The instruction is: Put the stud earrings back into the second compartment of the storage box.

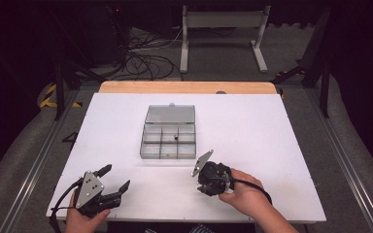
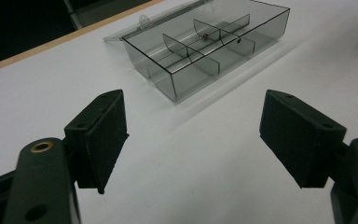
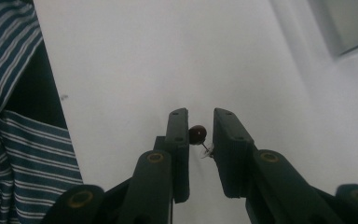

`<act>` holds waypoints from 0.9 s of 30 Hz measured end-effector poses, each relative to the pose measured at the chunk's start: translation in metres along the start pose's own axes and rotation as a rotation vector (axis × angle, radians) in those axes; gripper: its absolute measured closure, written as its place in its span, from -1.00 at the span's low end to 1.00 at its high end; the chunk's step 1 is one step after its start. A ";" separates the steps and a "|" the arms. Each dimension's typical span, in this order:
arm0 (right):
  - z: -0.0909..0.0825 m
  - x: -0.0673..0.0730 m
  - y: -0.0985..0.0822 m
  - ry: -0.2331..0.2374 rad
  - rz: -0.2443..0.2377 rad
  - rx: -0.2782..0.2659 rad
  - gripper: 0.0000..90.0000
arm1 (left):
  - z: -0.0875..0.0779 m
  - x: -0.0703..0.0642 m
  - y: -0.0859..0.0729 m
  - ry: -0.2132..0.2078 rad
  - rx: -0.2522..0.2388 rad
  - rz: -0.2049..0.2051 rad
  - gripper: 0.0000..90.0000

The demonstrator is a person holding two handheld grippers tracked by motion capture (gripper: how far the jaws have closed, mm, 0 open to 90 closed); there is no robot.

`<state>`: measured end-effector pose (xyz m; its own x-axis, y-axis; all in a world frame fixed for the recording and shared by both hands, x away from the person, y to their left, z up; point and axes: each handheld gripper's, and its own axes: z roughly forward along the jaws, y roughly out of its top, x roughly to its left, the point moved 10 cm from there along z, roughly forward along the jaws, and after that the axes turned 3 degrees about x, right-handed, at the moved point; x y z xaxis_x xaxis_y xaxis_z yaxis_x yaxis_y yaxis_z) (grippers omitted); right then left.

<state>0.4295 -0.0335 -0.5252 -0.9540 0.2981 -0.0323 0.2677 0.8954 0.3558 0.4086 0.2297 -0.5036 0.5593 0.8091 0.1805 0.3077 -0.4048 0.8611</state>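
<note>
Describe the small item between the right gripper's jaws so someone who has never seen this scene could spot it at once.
On the white table, start from the grey compartment box at its middle and come toward the person's right hand, where the right gripper sits. Between its two black jaws is a push pin with a dark red round head and thin metal point, unlike the tiny dark piece in the box.

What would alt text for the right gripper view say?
Two black jaws of the right gripper pinch a small dark red round-headed pin over a white table. A blue-and-white striped sleeve hangs at the left edge.
</note>
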 end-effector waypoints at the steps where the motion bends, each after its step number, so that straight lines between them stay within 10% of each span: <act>1: -0.002 -0.001 0.003 0.000 0.005 -0.017 0.71 | 0.000 0.000 0.000 0.000 0.000 0.000 -0.48; 27: -0.045 -0.039 0.061 -0.027 0.082 -0.202 0.71 | -0.001 0.001 0.000 -0.002 -0.002 -0.005 -0.48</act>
<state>0.4773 -0.0050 -0.4604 -0.9255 0.3782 -0.0199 0.3088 0.7841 0.5383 0.4087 0.2308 -0.5031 0.5596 0.8101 0.1747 0.3091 -0.3996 0.8630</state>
